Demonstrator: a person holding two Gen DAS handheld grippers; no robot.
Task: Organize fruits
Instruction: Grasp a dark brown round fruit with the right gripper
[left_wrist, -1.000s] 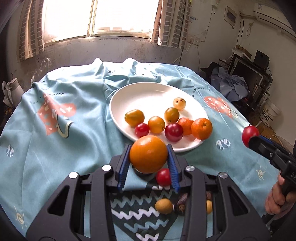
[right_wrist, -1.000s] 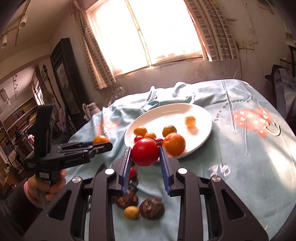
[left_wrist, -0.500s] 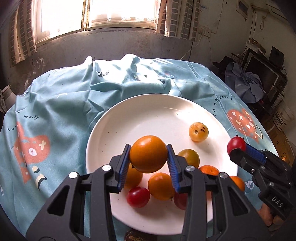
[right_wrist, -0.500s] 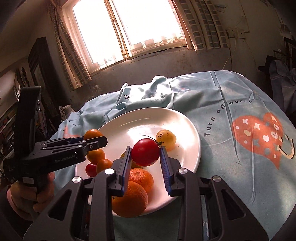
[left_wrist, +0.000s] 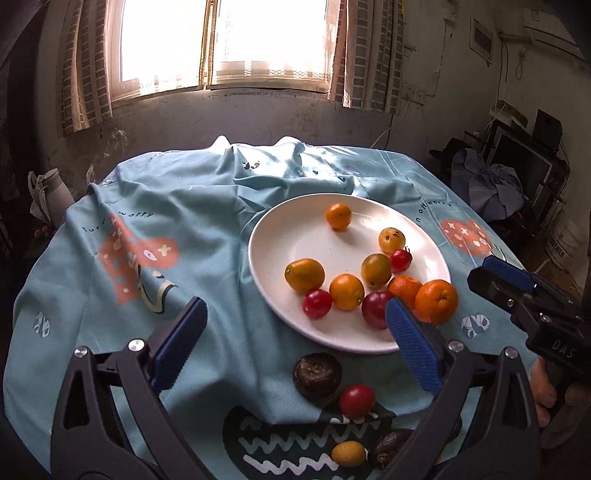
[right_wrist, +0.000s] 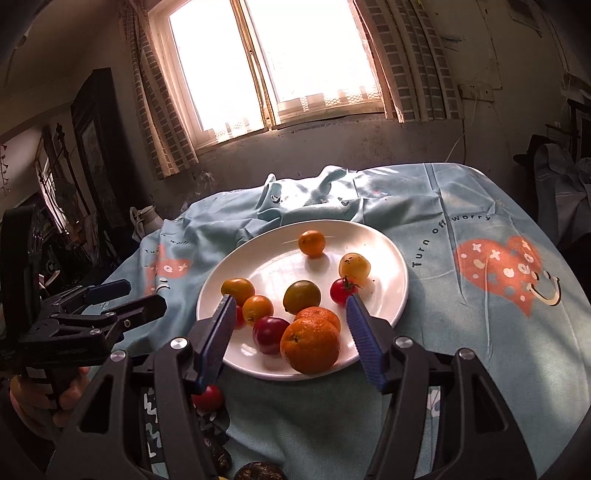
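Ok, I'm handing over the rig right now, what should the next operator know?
Left tongs open, holding nothing. Right tongs open, holding nothing.
White plate on the blue cloth holds ten fruits, among them the far orange and the small stemmed tomato.
Left on the cloth near you: dark fruit, red tomato, small yellow fruit, another dark fruit.

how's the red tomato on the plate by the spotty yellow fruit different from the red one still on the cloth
The plate tomato lies on the white plate, touching a greenish fruit; the cloth tomato lies off the plate on the blue tablecloth, beside a dark brown fruit. The plate tomato shows a green stem; the cloth tomato shows none. Both are small, round, red and ungripped.
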